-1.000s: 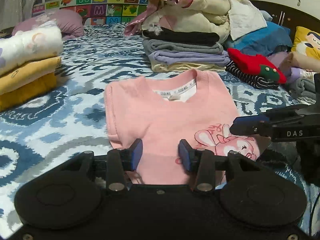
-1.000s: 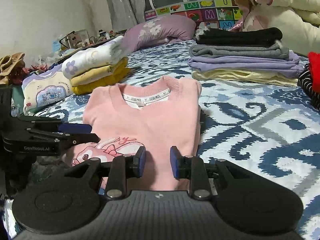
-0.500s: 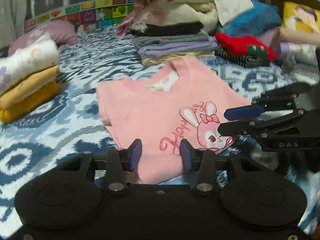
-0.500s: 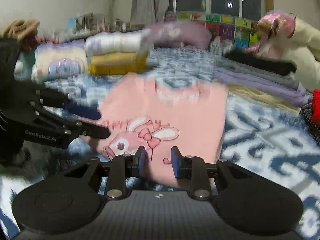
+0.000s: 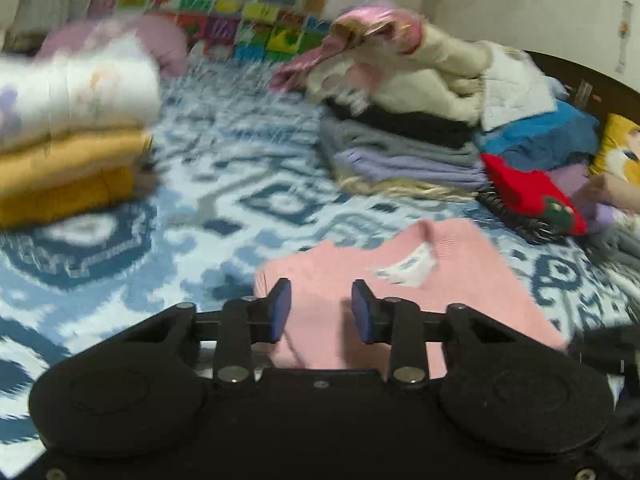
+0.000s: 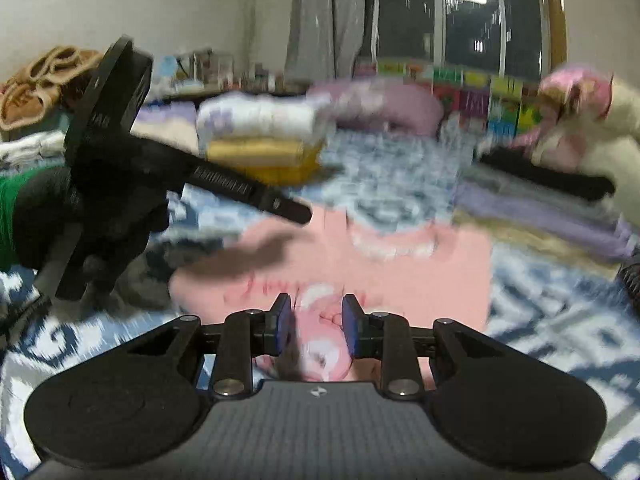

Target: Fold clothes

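Done: folded stacks — yellow-and-white stack point(image 5: 68, 152) at left of frame, grey-lilac stack point(image 5: 404, 156) upper centre. In hand: pink sweater point(image 5: 400, 300), lower centre on the bed point(image 5: 240, 184), sleeves apparently tucked in, final fold pending. Left tongs point(image 5: 320, 311) closing, nothing visibly clamped; right tongs point(image 6: 313, 323) apart over the rabbit print.

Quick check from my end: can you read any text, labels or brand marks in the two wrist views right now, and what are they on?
Nothing reads cleanly; both views are motion-blurred.
Red script on the pink bunny-print sweater: too blurred to read.
White neck label of that sweater: print unreadable.
Embossed lettering on the black left gripper: unreadable.
Colourful alphabet-style panels under the window: letters smeared.
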